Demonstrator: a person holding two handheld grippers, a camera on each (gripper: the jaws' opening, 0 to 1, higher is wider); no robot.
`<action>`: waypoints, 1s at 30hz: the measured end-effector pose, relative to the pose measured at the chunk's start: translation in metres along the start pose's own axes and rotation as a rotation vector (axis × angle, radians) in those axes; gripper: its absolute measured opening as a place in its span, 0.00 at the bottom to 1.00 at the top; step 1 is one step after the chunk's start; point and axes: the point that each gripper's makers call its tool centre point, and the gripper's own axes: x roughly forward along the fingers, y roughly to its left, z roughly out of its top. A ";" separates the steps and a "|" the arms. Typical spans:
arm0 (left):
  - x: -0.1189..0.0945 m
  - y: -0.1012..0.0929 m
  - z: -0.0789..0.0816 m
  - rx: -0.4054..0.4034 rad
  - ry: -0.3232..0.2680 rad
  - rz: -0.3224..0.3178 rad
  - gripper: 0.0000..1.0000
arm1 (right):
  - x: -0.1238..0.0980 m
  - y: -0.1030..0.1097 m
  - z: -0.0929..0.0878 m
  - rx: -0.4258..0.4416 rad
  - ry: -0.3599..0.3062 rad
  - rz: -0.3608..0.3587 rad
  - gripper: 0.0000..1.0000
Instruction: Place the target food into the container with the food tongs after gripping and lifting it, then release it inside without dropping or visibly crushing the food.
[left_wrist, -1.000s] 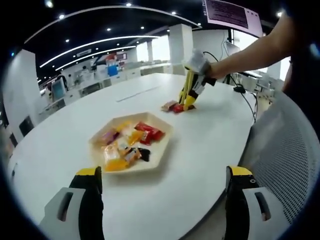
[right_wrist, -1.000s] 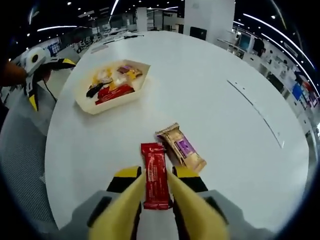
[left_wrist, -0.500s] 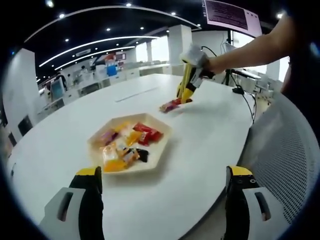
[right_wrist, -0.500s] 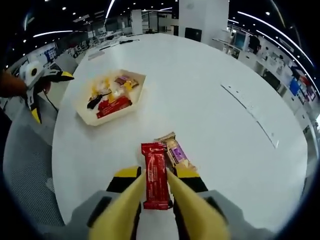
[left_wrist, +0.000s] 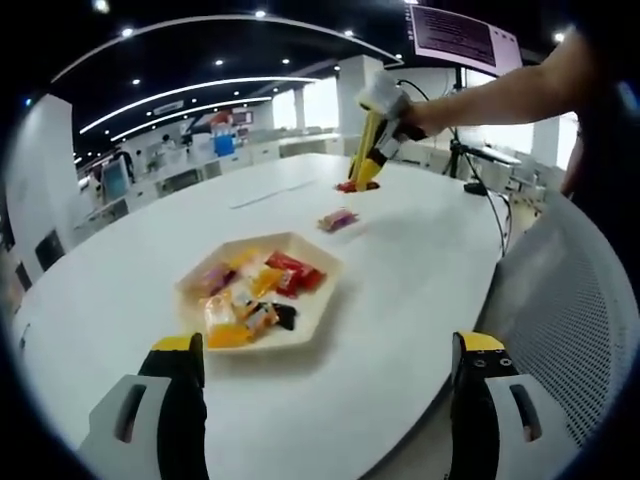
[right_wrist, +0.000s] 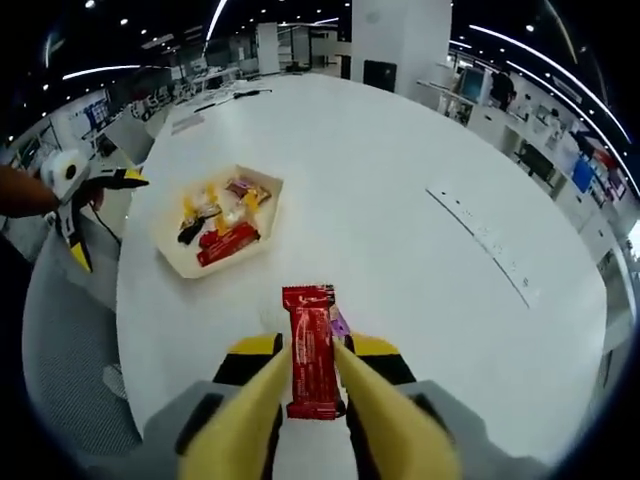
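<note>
Right gripper (right_wrist: 310, 375) has risen, clamped on the red bar (right_wrist: 309, 345), which points lengthwise forward; left gripper (left_wrist: 325, 375) apart.

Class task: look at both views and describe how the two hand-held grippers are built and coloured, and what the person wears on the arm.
The left gripper has two wide-set jaws, black with yellow tips on grey bodies. The right gripper has long yellow jaws with yellow-and-black blocks on a grey body; in the left gripper view it carries a whitish head. The forearm behind it is bare, with no sleeve on it.
</note>
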 end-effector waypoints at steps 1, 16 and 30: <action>0.000 0.000 0.000 0.002 0.001 0.000 1.00 | 0.000 -0.001 0.002 0.005 -0.001 -0.003 0.23; 0.000 -0.001 0.003 0.009 -0.015 -0.002 1.00 | 0.007 0.025 0.044 -0.019 -0.029 0.017 0.23; -0.002 -0.002 0.001 -0.055 -0.020 -0.021 1.00 | 0.028 0.070 0.112 -0.073 -0.078 0.048 0.23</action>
